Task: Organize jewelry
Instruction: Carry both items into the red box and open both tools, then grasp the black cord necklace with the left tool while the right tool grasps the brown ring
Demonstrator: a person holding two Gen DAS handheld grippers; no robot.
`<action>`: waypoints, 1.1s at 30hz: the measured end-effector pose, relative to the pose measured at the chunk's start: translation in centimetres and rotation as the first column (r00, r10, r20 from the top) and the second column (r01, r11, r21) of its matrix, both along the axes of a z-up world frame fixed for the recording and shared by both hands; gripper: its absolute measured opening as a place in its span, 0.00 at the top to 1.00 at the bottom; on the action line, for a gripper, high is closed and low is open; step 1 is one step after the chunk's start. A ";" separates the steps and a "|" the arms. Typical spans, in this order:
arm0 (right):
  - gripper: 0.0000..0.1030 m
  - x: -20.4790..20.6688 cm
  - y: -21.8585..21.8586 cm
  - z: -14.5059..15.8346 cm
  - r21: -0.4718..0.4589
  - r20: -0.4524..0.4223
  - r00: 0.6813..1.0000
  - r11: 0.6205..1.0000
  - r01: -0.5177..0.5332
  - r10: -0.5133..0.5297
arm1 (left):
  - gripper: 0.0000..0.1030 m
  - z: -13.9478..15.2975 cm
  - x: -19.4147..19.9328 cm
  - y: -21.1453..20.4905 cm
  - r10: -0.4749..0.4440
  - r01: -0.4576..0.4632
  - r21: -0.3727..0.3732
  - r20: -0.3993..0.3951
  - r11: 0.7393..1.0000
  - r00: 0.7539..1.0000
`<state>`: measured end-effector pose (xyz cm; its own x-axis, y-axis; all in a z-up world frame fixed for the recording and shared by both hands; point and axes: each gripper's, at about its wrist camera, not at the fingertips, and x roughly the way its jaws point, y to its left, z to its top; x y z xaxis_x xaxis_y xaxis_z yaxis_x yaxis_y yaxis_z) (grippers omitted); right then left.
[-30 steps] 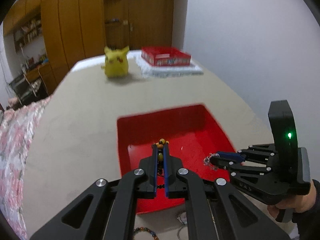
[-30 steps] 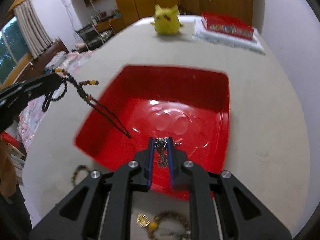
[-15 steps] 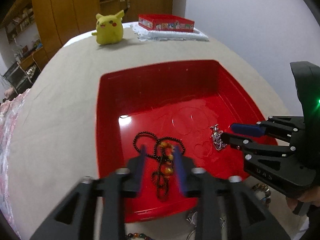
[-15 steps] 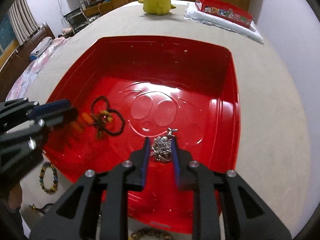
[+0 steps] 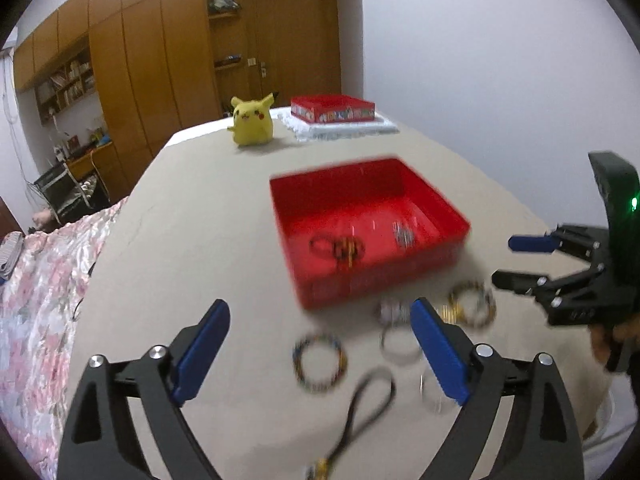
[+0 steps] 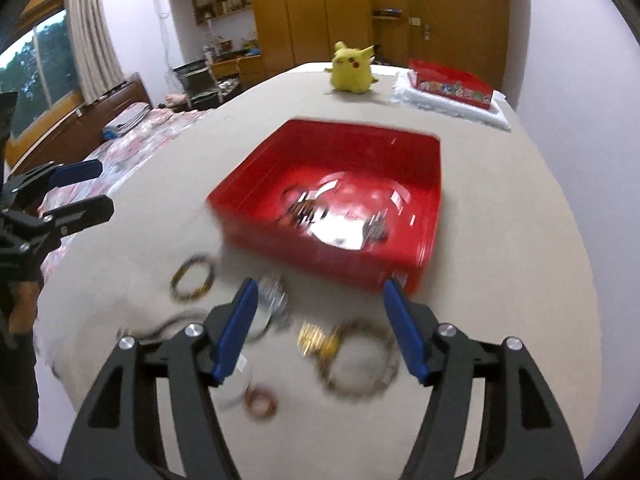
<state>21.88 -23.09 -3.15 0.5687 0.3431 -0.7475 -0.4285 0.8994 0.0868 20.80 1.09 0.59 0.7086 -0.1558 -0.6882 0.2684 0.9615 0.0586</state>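
Both tongs have just been opening with nothing between them: the left tongs (image 5: 320, 354) gape wide and the right tongs (image 6: 322, 330) stand apart. They hover over loose bracelets (image 5: 319, 363) on the surface (image 5: 192, 248). The dark bead necklace (image 5: 338, 247) lies coiled, with no clear long axis, in the red tray (image 5: 424, 196), beside a silver chain (image 5: 404, 236).

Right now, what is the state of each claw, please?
Left claw: open, jaws just widened, holding nothing.
Right claw: open, jaws just widened, holding nothing.
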 end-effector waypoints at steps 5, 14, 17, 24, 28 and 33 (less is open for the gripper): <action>0.33 -4.9 0.1 -3.6 0.012 -0.049 0.999 1.000 0.013 -0.013 | 0.11 -4.2 -5.7 0.5 0.013 -0.012 0.056 -0.016 0.998 1.000; 0.33 -8.3 0.7 -8.3 0.023 -0.136 0.990 0.999 0.037 -0.033 | 0.11 -9.8 -9.7 0.3 0.012 -0.011 0.007 -0.114 1.000 0.993; 0.34 -8.4 1.1 -8.9 0.002 -0.129 0.991 0.999 0.039 -0.038 | 0.11 -11.0 -8.9 0.4 0.031 -0.028 0.023 -0.134 0.999 0.991; 0.35 -7.5 1.8 -9.2 -0.031 -0.111 0.993 0.999 0.030 -0.034 | 0.11 -12.9 -6.2 1.4 0.067 -0.063 0.026 -0.179 0.998 0.982; 0.39 -6.5 2.4 -9.4 -0.050 -0.095 0.995 0.999 0.018 -0.022 | 0.13 -14.0 -5.3 1.6 0.069 -0.065 0.025 -0.203 0.998 0.977; 0.47 -5.3 3.0 -9.4 -0.058 -0.084 0.996 0.998 0.009 -0.014 | 0.19 -14.0 -5.1 1.3 0.060 -0.057 0.021 -0.195 0.998 0.979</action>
